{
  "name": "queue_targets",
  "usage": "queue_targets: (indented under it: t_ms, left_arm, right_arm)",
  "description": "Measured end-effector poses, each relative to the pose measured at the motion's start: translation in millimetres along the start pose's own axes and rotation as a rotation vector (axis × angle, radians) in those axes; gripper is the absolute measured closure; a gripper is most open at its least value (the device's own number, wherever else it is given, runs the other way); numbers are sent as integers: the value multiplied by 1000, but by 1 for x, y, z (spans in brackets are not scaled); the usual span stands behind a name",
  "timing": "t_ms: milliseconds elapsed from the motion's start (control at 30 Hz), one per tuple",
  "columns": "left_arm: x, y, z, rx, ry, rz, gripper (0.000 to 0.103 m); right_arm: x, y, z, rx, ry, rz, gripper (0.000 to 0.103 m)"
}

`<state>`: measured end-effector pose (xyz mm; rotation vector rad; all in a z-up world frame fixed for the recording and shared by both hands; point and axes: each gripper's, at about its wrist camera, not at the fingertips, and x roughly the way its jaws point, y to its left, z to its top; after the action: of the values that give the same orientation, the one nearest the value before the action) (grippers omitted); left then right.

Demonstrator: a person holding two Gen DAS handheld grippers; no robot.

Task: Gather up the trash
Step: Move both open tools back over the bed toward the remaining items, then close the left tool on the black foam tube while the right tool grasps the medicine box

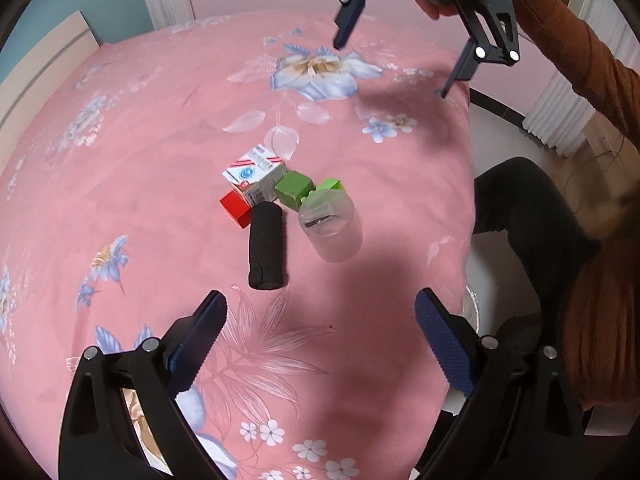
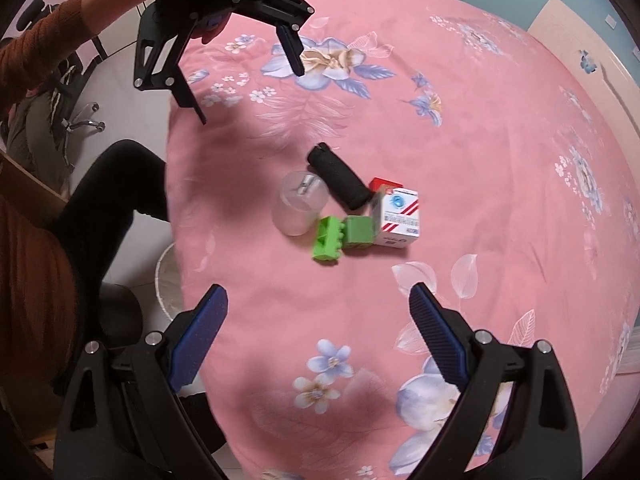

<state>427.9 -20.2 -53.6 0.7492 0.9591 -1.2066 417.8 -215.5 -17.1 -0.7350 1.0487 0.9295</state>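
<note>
A small pile lies mid-bed on the pink floral sheet: a white medicine box [image 1: 255,171] [image 2: 399,218], a red block [image 1: 236,209] [image 2: 385,183], a black rolled sock [image 1: 266,252] [image 2: 340,177], two green blocks [image 1: 295,189] [image 2: 346,236] and a clear plastic cup [image 1: 332,227] [image 2: 300,208] on its side. My left gripper [image 1: 320,324] [image 2: 250,92] is open and empty, hovering short of the pile. My right gripper [image 2: 318,320] [image 1: 394,68] is open and empty on the opposite side.
A white trash bin [image 2: 170,280] [image 1: 474,312] stands on the floor beside the bed edge, next to the person's dark-trousered leg [image 1: 528,208]. A headboard [image 1: 44,64] bounds the bed's other side. An office chair base [image 2: 80,120] stands on the floor.
</note>
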Motion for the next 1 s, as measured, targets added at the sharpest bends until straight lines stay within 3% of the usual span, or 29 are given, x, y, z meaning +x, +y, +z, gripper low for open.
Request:
queue_targets:
  t_ms: [633, 933, 1000]
  left_arm:
    - [66, 50, 0, -8, 49, -23, 7]
    - [83, 64, 2, -12, 32, -34, 7]
    - [86, 65, 2, -14, 34, -39, 7]
  right_arm:
    - [76, -59, 17, 69, 28, 11, 13]
    - [106, -80, 31, 113, 18, 35, 13]
    - [113, -83, 35, 119, 21, 37, 17]
